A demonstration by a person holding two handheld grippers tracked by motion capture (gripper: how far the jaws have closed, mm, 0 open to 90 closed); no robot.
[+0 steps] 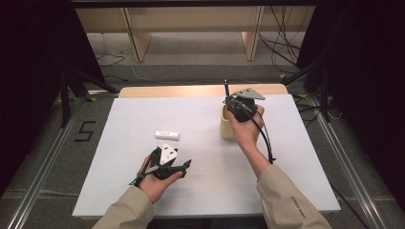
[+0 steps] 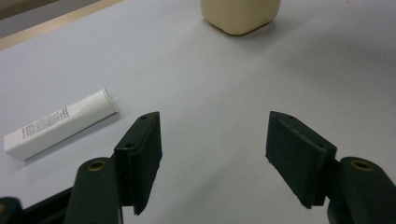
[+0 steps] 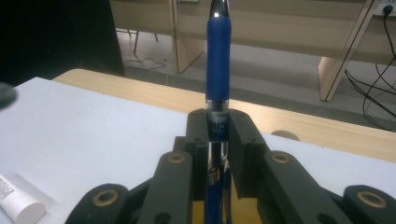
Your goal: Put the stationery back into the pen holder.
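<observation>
Left to right. We see the left gripper (image 1: 184,164) low over the white sheet covering the table (image 1: 119,191), jaws spread apart with nothing between them; in the left gripper view only bare sheet lies in the gap. Just beyond it lies a small white plastic tube with printed text and a white cap (image 1: 167,135), flat on the sheet, apart from the left jaw. We read this hand as idle, waiting its turn.

Middle-right: a cream-beige squarish plastic cup (image 1: 226,125) stands upright on the sheet, partly hidden behind the right hand (image 1: 247,128).

The right gripper (image 3: 218,122) is clamped on a blue pen with a clear lower barrel (image 3: 218,65). The pen stands roughly upright, its blue grip section rising above the jaws, and the gripper sits directly over or just behind the cup. Whether the pen's lower end is already inside the cup we cannot tell, since the hand covers it.

Our read: the step in hand is putting the pen into the cup. The next move calls for lowering it straight into the opening, then letting the jaws part. After that the tube looks like the left gripper's pick.
</observation>
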